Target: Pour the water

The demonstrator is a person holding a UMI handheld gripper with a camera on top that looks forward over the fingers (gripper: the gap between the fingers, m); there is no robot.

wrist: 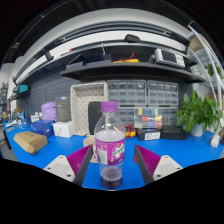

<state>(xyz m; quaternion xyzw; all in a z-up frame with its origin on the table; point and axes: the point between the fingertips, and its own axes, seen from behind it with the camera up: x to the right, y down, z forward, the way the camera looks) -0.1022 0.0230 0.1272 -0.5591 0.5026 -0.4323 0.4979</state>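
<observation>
A clear plastic bottle point(110, 140) with a white cap and a purple label stands upright on the blue table point(60, 150). It stands between the fingers of my gripper point(112, 166). The gripper is open, with a gap between the bottle and each magenta pad point(80, 159). The bottle's lower part is transparent and rests on the table top. A small pale object point(89, 142) sits just behind the bottle on its left; I cannot tell what it is.
A white box point(63, 128) and a tan wooden item point(30, 142) lie to the left. Drawer cabinets point(140, 96) and a colourful box point(148, 121) line the back under a shelf. A green plant point(200, 110) stands at the right.
</observation>
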